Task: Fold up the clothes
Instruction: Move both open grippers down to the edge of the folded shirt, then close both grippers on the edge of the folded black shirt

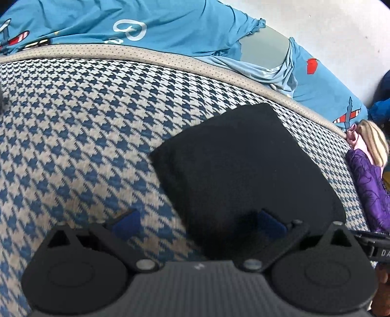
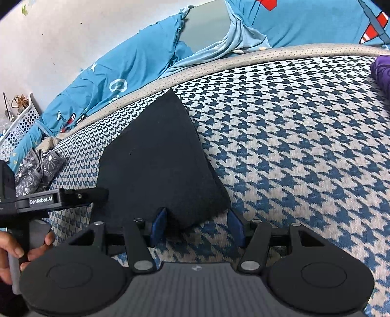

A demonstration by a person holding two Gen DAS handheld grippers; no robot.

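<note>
A folded black garment (image 1: 241, 161) lies flat on the blue-and-beige houndstooth mattress (image 1: 80, 126). My left gripper (image 1: 198, 224) is open just above the mattress, its right pad over the garment's near-left corner and its left pad over bare mattress. In the right wrist view the same black garment (image 2: 156, 161) lies ahead and to the left. My right gripper (image 2: 197, 229) is open, its blue pads (image 2: 158, 225) standing either side of the garment's near-right corner without closing on it. The left gripper's body (image 2: 48, 197) and a hand (image 2: 14, 253) show at the left edge.
A blue airplane-print sheet (image 1: 146, 22) is bunched along the mattress's far edge by a white wall. A purple garment and a doll with blond hair (image 1: 370, 156) lie at the right. Grey patterned clothes (image 2: 36, 168) and a white perforated basket (image 2: 22, 124) sit at the left.
</note>
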